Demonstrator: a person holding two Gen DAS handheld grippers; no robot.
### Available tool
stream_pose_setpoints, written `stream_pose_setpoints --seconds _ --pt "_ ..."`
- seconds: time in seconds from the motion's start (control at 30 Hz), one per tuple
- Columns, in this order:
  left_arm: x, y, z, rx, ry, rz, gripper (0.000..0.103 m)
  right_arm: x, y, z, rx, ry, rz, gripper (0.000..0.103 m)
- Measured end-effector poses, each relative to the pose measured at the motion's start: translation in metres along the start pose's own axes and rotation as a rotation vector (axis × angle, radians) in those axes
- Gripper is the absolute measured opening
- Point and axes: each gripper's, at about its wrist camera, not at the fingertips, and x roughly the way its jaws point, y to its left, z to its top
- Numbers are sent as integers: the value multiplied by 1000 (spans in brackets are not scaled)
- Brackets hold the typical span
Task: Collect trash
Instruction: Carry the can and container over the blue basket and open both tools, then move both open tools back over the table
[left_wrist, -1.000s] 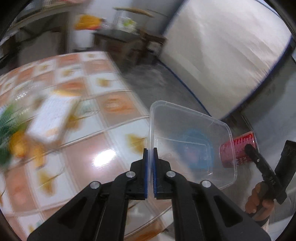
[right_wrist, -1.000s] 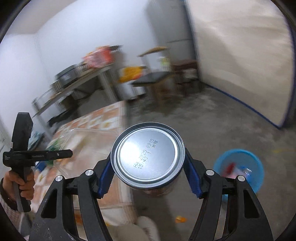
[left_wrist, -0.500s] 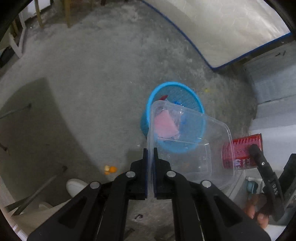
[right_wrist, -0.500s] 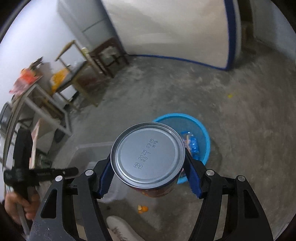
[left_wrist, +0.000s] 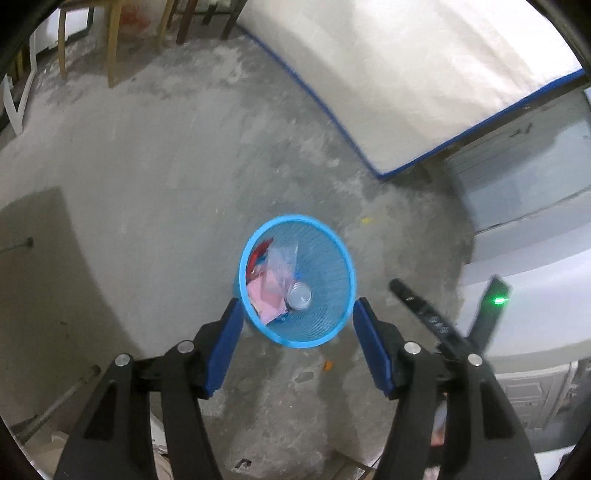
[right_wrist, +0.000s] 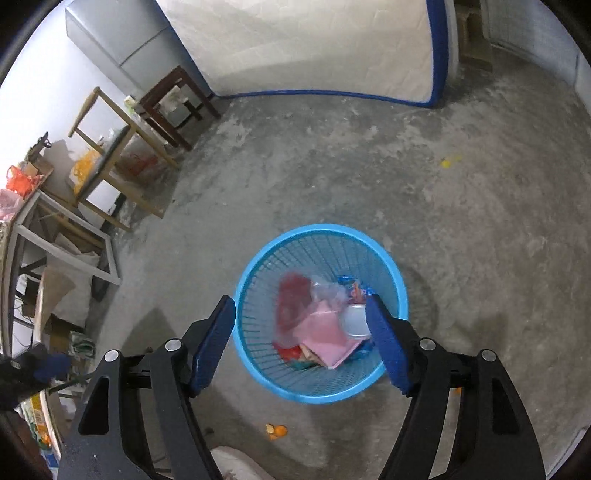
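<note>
Nothing here can be read from where I stand: the pale marks along the dark arm of the right gripper (left_wrist: 428, 314), seen from the left wrist, may be lettering, but they are too blurred to make out.

- Even, diffuse indoor lighting is noted; no glare is seen.
- Soft shadows are cast on the concrete floor (left_wrist: 155, 192).
- Strong fisheye bending and dark corners are recorded.
- Basket (right_wrist: 391, 273) contents are smeared by motion blur.

Bare concrete floor (right_wrist: 480, 206), wooden tables (right_wrist: 110, 155)
</note>
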Motion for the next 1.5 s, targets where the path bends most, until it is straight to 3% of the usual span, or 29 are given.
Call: stream_pose_setpoints --seconds 0.23,0.43,0.67,0.8,0.9,1.0,1.1,1.23,1.37,1.5 --pt "-103 0 -36 72 -150 -28 70 -34 3 -20 -10 -55 47 70" --pt "-188 40 -101 65 -300 -23 80 -73 23 -48 -42 -79 80 76" --pt "-268 114 -189 -11 -467 146 84 -107 91 -80 -165 -96 40 91" --pt "-310 161 -242 -88 -557 242 87 -116 158 -98 -308 -112 34 95" --pt "-337 188 -276 -124 -617 344 92 -115 227 -118 -475 -69 92 95" --pt "-358 211 -299 -151 -656 428 94 -117 300 -144 -627 -29 173 95" --pt "-374 230 -320 -169 -697 512 95 -112 371 -173 -749 55 349 95" --pt "-385 254 -338 -209 -730 569 96 -89 450 -204 -829 180 416 95" --pt "-391 271 -346 -238 -744 587 97 -52 516 -213 -806 279 380 95" --pt "-397 279 -349 -260 -754 589 97 -7 569 -221 -738 387 256 95"
